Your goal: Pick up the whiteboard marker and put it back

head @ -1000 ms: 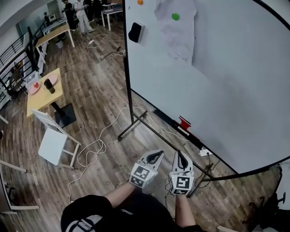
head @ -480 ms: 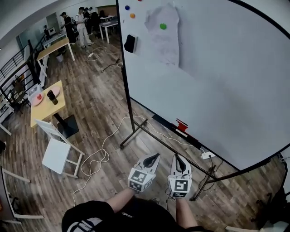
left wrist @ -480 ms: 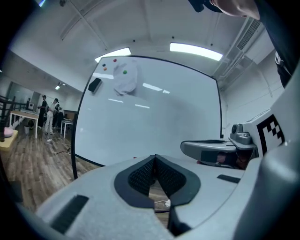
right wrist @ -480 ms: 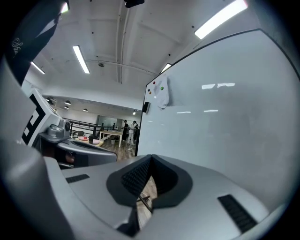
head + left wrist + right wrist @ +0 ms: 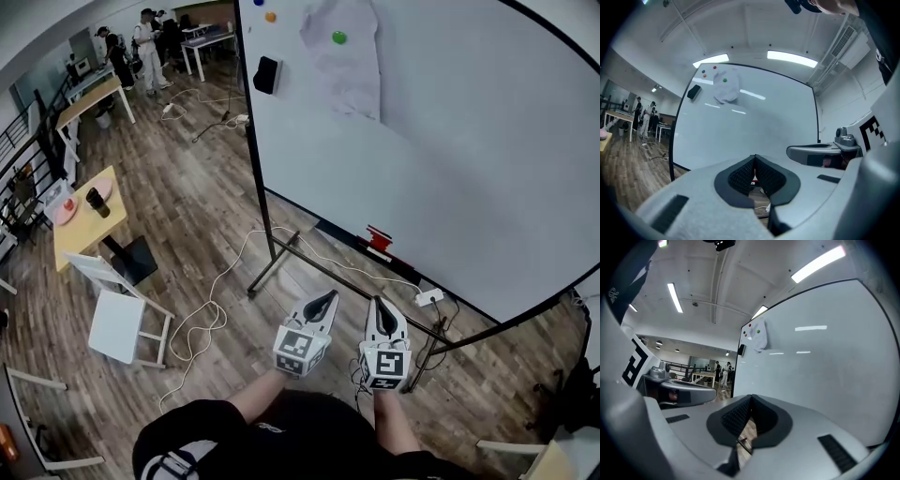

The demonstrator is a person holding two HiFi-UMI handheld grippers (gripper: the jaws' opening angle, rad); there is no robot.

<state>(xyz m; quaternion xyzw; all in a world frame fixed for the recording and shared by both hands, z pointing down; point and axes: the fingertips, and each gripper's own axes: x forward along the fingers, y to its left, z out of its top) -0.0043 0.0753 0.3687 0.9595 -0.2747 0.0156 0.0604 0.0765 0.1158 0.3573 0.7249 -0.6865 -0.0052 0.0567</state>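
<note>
A large whiteboard on a black stand fills the right of the head view. On the ledge along its lower edge lies a small red thing; whether it is the marker I cannot tell. A black eraser and a sheet of paper under a green magnet hang near the board's top. My left gripper and right gripper are side by side over the floor, short of the ledge, pointing at the board. Both are shut and hold nothing. The left gripper and the right gripper face the board in their own views.
The stand's black legs and floor bar lie just ahead of the grippers. A white power strip and loose cables trail on the wooden floor. A white chair and a yellow table stand at the left. People stand far back.
Both grippers, still shut, have edged closer to the whiteboard and risen a little. The head view has shifted, so the board's ledge sits nearer the grippers.
</note>
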